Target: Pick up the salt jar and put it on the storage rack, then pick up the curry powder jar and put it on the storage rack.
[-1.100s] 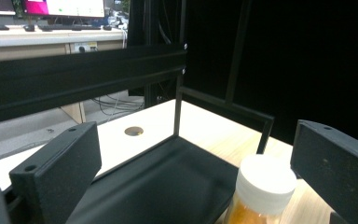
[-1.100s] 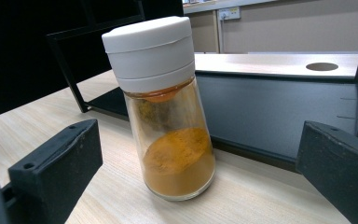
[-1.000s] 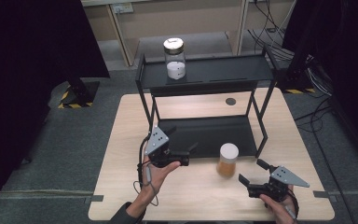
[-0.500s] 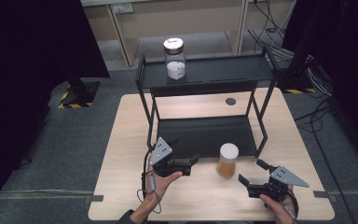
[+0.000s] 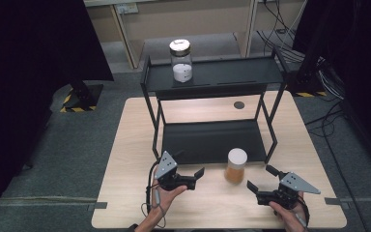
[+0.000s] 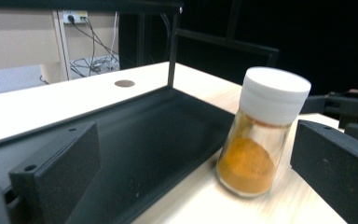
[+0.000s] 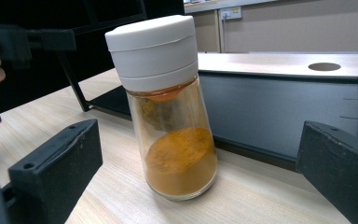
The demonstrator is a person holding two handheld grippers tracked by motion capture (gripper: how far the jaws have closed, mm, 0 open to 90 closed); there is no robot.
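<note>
Both claws, the left claw (image 5: 199, 175) at nine o'clock and the right claw (image 5: 260, 178) at three, hang spread and empty beside the spice jar (image 5: 235, 166) standing on the desk (image 5: 130, 145) just before the rack's (image 5: 212, 77) lower shelf, so the approach looks in hand and next one must straddle the glass and pinch.

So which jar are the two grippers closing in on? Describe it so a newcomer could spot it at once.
Find the black two-level rack on the wooden table. Just in front of its lower shelf, between the left gripper and the right gripper, stands the spice jar. Unlike the clear jar on the top shelf, it has a white cap and orange powder.
</note>
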